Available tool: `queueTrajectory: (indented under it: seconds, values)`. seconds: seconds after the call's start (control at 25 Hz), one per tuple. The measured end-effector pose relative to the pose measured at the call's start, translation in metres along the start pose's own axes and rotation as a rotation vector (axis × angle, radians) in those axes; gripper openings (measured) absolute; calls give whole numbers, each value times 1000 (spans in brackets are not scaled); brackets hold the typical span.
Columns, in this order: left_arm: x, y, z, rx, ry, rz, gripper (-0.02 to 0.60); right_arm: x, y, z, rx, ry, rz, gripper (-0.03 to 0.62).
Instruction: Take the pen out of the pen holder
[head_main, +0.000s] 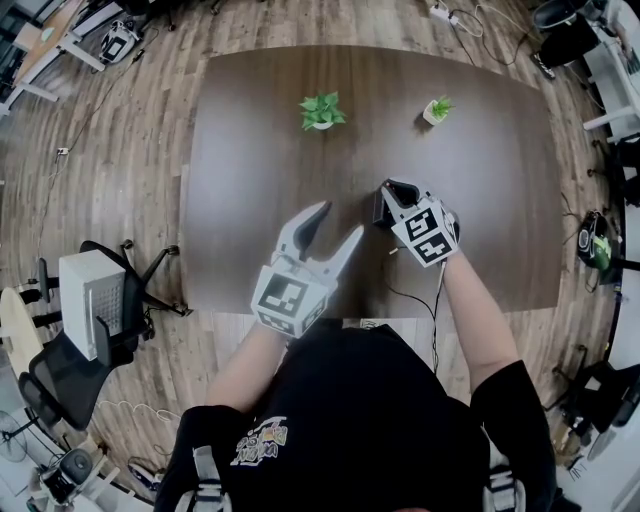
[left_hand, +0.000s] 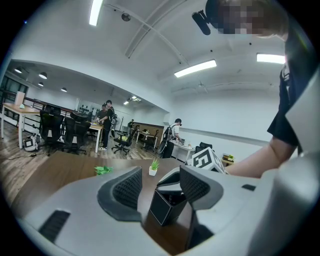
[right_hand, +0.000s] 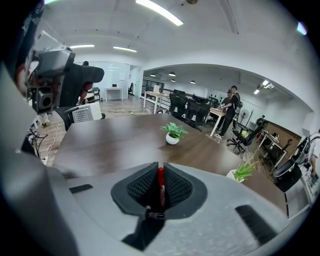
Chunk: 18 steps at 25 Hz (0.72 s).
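A black square pen holder (head_main: 381, 208) stands on the dark wooden table (head_main: 250, 170), right of centre. My right gripper (head_main: 392, 193) reaches down over the holder's top. In the right gripper view its jaws (right_hand: 160, 189) are shut on a thin red pen (right_hand: 160, 181), which stands upright between the pads. My left gripper (head_main: 340, 222) hovers to the left of the holder with its jaws open and nothing in them. In the left gripper view the holder (left_hand: 161, 209) shows between the open pads (left_hand: 127, 189), a little beyond them, with the right gripper's white jaw over it.
Two small potted plants (head_main: 322, 110) (head_main: 436, 109) stand at the table's far side. A thin black cable (head_main: 415, 298) runs off the near edge. Office chairs (head_main: 100, 300) and people at desks are around the room.
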<state>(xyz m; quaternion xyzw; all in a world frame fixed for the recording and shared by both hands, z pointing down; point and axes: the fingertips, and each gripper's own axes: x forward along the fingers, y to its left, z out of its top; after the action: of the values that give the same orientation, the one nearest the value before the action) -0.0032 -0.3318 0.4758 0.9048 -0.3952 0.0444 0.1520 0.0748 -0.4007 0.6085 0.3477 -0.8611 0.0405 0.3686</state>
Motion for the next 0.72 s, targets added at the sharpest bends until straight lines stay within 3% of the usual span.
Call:
queueTrajectory:
  seconds: [0.32, 0.72]
  values:
    - [-1, -6, 1, 5, -3, 4, 213, -10, -6, 3, 88, -52, 1, 38]
    - [-5, -29, 6, 32, -16, 0, 213, -52, -34, 24, 273, -238, -51, 37]
